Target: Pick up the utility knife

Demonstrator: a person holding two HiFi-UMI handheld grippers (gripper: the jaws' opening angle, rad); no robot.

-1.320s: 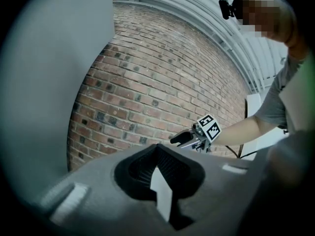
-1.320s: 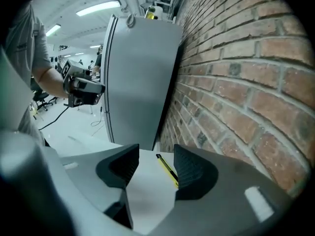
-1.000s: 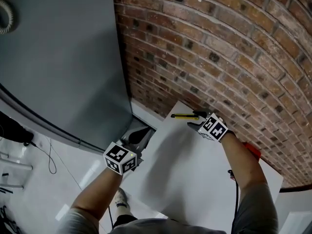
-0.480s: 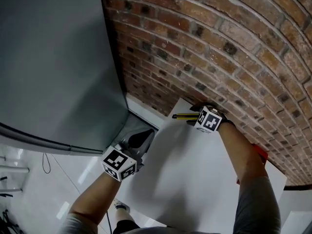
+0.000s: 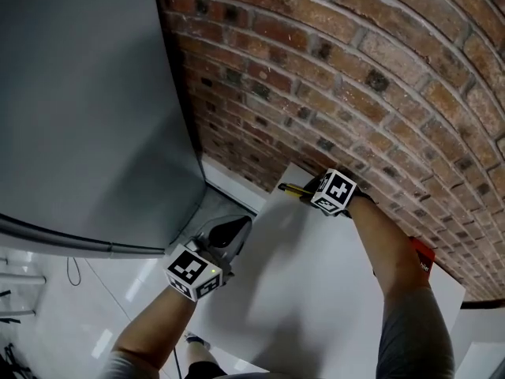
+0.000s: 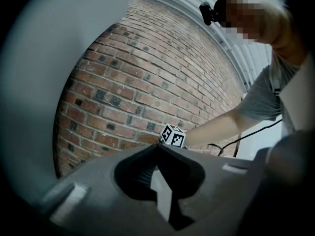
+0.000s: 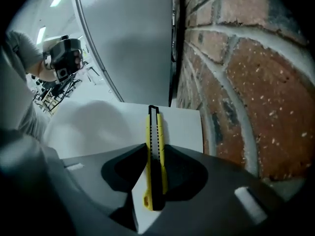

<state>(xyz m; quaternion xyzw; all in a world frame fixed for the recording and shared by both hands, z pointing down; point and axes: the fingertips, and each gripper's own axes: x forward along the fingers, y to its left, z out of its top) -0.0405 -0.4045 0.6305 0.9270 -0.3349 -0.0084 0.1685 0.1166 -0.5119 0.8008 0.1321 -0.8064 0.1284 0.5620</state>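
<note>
Utility knife, yellow with a black strip down the middle: where does it lie, and what has changed around it? (first onlooker)

It lies flat at the far corner of the white tabletop, just beside the brick wall. A second ago the right gripper stood off to one side with the whole knife showing. It has since come down over the knife, pointing steeply downward. From the head view only the knife's far end now shows past the marker cube. (second onlooker)

And the jaws? (first onlooker)

They are closing, one on each side of the knife's body, and the tips appear to lie against both long edges. The knife is not yet off the tabletop. I judge the grasp all but made, with the lift still to come. (second onlooker)

And the left gripper? (first onlooker)

Its jaws are together with nothing between them. It hangs at the tabletop's near left edge, well apart from the knife, much where it was. (second onlooker)

Any writing? (first onlooker)

None that I can read. No brand or label shows on the knife. The cubes carry black-and-white square patterns only, with no letters. (second onlooker)
</note>
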